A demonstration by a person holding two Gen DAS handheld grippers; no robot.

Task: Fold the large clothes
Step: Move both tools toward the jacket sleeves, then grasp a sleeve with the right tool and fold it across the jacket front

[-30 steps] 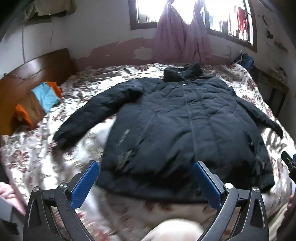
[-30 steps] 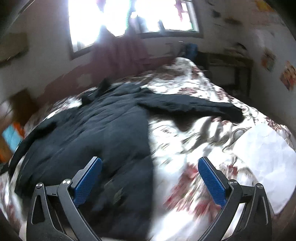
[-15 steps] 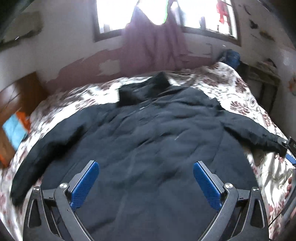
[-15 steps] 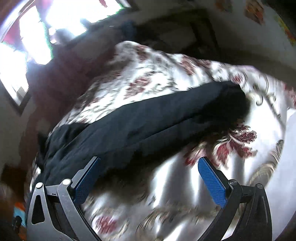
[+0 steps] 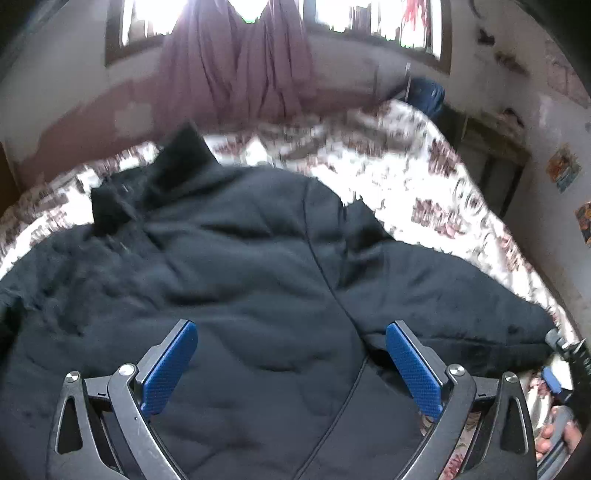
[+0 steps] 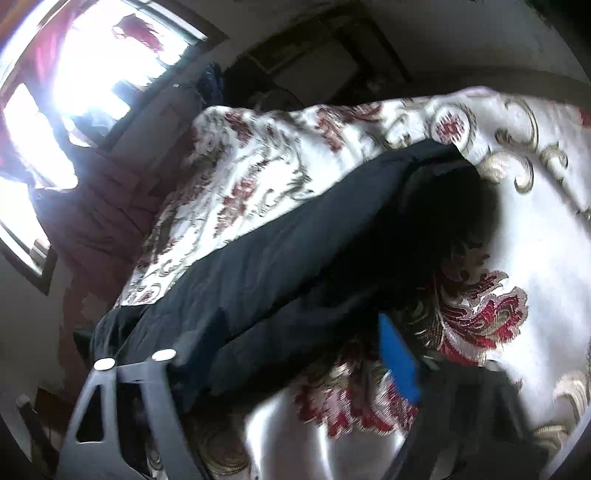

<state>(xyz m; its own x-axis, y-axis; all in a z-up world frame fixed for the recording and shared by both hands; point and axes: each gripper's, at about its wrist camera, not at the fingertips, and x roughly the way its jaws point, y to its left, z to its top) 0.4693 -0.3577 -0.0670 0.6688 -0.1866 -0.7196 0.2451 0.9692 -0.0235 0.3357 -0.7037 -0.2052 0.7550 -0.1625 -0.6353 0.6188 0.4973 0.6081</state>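
From the left wrist view, the left claw (image 5: 290, 369) is hanging low over the chest of a big black padded jacket (image 5: 240, 280) that is lying spread face up on the bed (image 5: 424, 173); its 2 blue pads are standing wide apart and pinching nothing. The collar (image 5: 177, 162) is pointing toward the window (image 5: 332, 22) and its purple curtain (image 5: 236, 62), and 1 sleeve (image 5: 450, 295) is stretching off to the right edge, where the tip of the other tool is just showing beside the cuff. From the right wrist view, the right claw (image 6: 295, 365) is sitting down at that sleeve (image 6: 295, 251), with the dark fabric lying over its left finger and the blue pad (image 6: 400, 365) of the other finger standing off to the side, so it is looking spread around the sleeve rather than clamped; motion blur is making the exact contact hard to read. The floral bedspread (image 6: 498, 229) is showing beneath. I am judging that the fold is only beginning: the sleeve is being lined up for the 1st fold across the body. The next move is calling for a firm pinch near the cuff, then a lift and carry inward over the chest, with the left tool steadying the torso. No containers are appearing in either view.
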